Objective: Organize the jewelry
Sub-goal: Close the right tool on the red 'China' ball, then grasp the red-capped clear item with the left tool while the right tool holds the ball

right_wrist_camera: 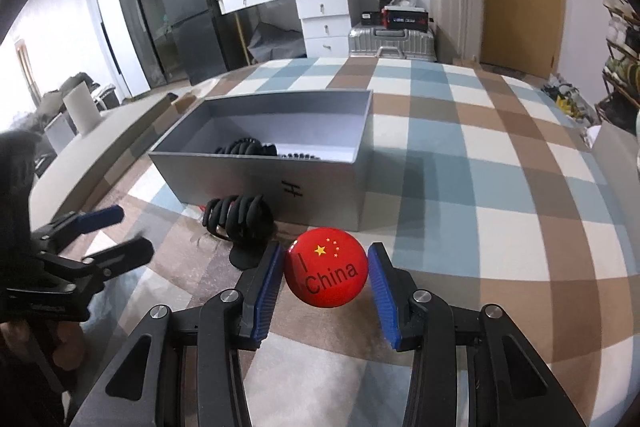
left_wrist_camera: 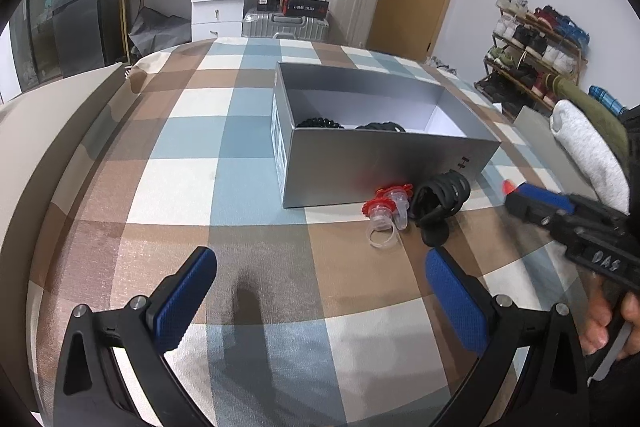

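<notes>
My right gripper [right_wrist_camera: 326, 273] is shut on a round red badge [right_wrist_camera: 326, 273] printed "I China", held a little above the cloth in front of the silver box [right_wrist_camera: 256, 183]. In the left wrist view the right gripper [left_wrist_camera: 514, 193] comes in from the right with a sliver of the red badge [left_wrist_camera: 509, 185] at its tip. Black coiled bands [left_wrist_camera: 320, 123] lie inside the silver box [left_wrist_camera: 384, 171]. A black coiled clip [left_wrist_camera: 440, 195] and red-topped clear rings [left_wrist_camera: 384, 215] lie against its front wall. My left gripper [left_wrist_camera: 320, 291] hangs open over bare cloth, nothing between its fingers.
The checked tablecloth [left_wrist_camera: 180, 187] covers a round-edged table. A person's hand [left_wrist_camera: 608, 323] holds the right gripper's handle. Past the far edge stand suitcases [left_wrist_camera: 352, 3], a white dresser [left_wrist_camera: 216, 3] and a shoe rack [left_wrist_camera: 532, 55].
</notes>
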Available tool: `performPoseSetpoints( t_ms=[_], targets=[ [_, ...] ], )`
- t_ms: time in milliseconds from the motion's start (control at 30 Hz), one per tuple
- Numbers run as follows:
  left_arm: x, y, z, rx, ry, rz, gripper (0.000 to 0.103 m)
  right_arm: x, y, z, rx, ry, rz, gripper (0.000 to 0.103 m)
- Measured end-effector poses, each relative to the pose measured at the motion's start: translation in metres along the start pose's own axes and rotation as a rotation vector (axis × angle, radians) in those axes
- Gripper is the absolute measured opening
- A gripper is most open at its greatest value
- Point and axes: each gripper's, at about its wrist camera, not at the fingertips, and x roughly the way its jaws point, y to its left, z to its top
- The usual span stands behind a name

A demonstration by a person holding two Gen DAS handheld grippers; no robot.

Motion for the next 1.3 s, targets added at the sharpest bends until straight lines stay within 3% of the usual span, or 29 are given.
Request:
performPoseSetpoints(
  t_ms=[200,300,400,567,933,1300],
  targets=[
    [0.008,-0.008,0.003,0.027,0.03,0.022,0.102,-0.007,-0.009,0.001,0.023,-0.012,0.012,0.042],
    [0.019,-0.015,0.005,0.052,0.083,0.009,0.101,-0.009,-0.011,0.001,0.027,-0.015,0.019,0.042],
    [0.024,-0.022,0.005,0.071,0.104,-0.015,0.087,-0.011,-0.012,0.001,0.032,-0.013,0.03,0.042],
    [0.024,-0.034,0.005,0.146,0.097,-0.04,0.053,-0.015,-0.014,0.001,0.035,-0.016,0.039,0.042],
    [0.03,-0.038,0.012,0.178,0.099,-0.051,0.015,-0.016,-0.015,0.001,0.043,-0.009,0.048,0.042],
    [0.011,-0.034,0.004,0.168,0.04,-0.068,0.012,-0.018,-0.016,0.001,0.044,-0.014,0.042,0.042]
  ],
)
